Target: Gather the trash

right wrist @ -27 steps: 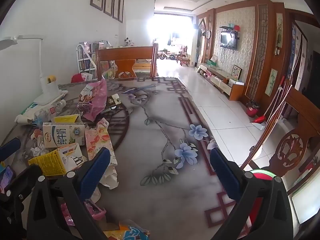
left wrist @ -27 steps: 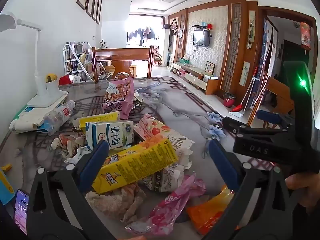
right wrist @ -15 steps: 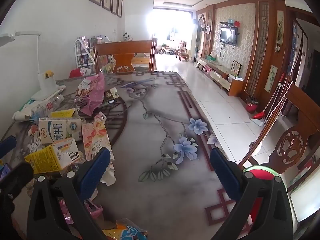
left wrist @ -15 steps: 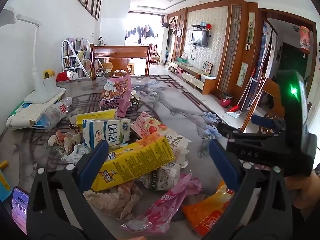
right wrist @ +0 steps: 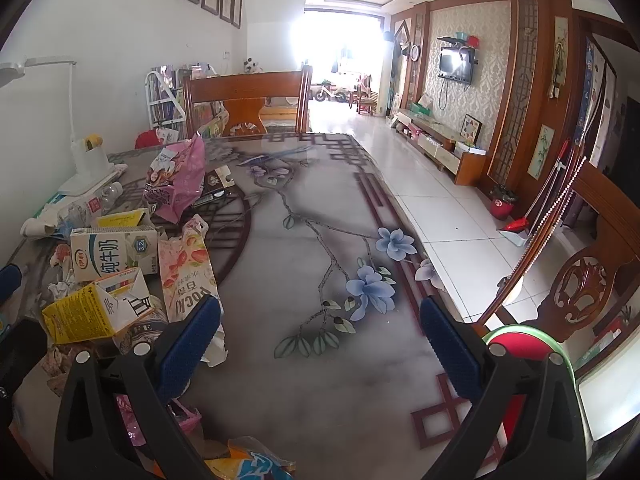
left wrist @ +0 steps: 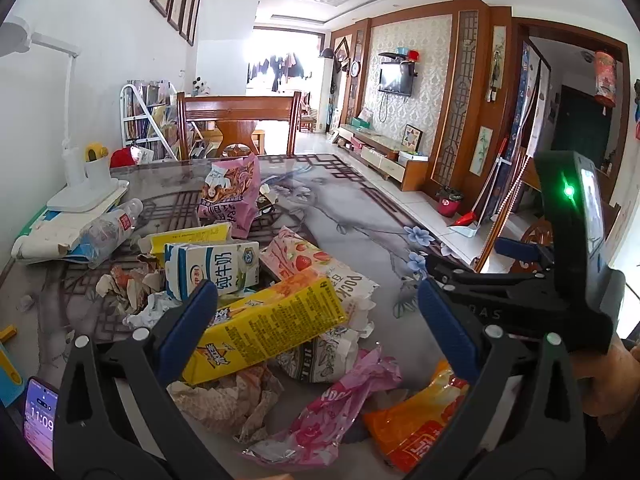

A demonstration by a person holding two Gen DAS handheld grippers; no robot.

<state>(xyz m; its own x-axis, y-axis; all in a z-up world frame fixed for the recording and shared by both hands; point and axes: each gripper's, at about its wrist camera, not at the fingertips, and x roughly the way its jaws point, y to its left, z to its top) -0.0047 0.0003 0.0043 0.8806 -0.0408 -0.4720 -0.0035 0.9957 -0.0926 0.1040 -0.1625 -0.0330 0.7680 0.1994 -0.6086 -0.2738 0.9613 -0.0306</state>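
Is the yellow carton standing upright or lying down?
Lying down: the yellow carton rests tilted on its long side on other wrappers, its torn end open.

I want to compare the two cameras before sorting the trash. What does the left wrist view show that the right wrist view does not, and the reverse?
Only the left wrist view shows the phone at the lower left, the orange snack bag and the crumpled pink wrapper.

Only the right wrist view shows the red stool beside the table and the small bike far down the room.

Both show the milk carton, the yellow juice box, the tall pink bag, the lamp and the television.
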